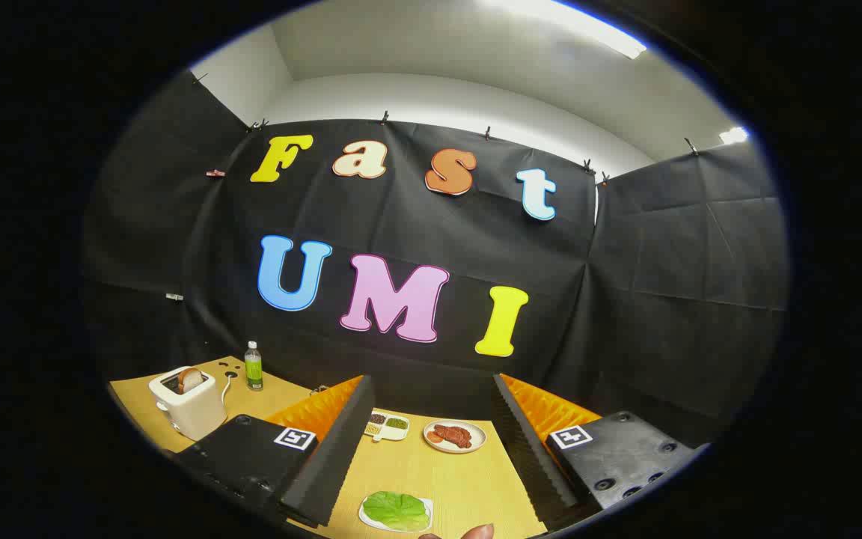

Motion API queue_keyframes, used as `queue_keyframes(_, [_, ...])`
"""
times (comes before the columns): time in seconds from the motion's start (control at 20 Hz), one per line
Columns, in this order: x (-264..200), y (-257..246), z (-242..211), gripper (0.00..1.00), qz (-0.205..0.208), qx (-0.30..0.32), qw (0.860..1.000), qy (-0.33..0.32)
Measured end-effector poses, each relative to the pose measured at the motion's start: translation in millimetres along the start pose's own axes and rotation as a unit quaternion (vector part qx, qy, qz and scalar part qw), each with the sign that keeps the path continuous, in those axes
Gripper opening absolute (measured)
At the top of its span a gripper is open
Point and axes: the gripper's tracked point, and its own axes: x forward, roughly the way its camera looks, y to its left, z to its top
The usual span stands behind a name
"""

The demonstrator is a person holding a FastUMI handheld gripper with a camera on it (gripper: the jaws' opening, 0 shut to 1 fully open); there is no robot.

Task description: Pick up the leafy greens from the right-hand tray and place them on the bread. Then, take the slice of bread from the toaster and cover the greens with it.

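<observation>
The leafy greens [396, 509] lie on a small white tray [363, 516] on the wooden table [468, 486], low between my two fingers and close to the camera. My gripper [432, 382] is open and held above the table with nothing between the fingers. A white toaster [190, 404] stands beyond the left finger [334, 449], with a slice of bread [191, 379] sticking up from its slot. Ahead between the fingers, a round plate [477, 428] carries a reddish-brown piece of food [452, 435].
A small divided dish [387, 426] with grains sits left of the round plate. A green-labelled bottle [253, 367] stands behind the toaster near the wall. A person's fingertip [476, 532] shows beside the greens tray.
</observation>
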Motion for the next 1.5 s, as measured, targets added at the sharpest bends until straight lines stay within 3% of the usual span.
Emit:
queue_keyframes(1.0, [4.9, -4.4, -14.2, 0.97, -0.01, -0.02, 0.999, 0.024])
queue_keyframes(1.25, [16.5, 4.2, -40.7, 0.97, 0.035, -0.012, 0.997, 0.069])
queue_keyframes(1.5, [31.5, 12.9, -106.2, 0.97, 0.093, -0.01, 0.986, 0.138])
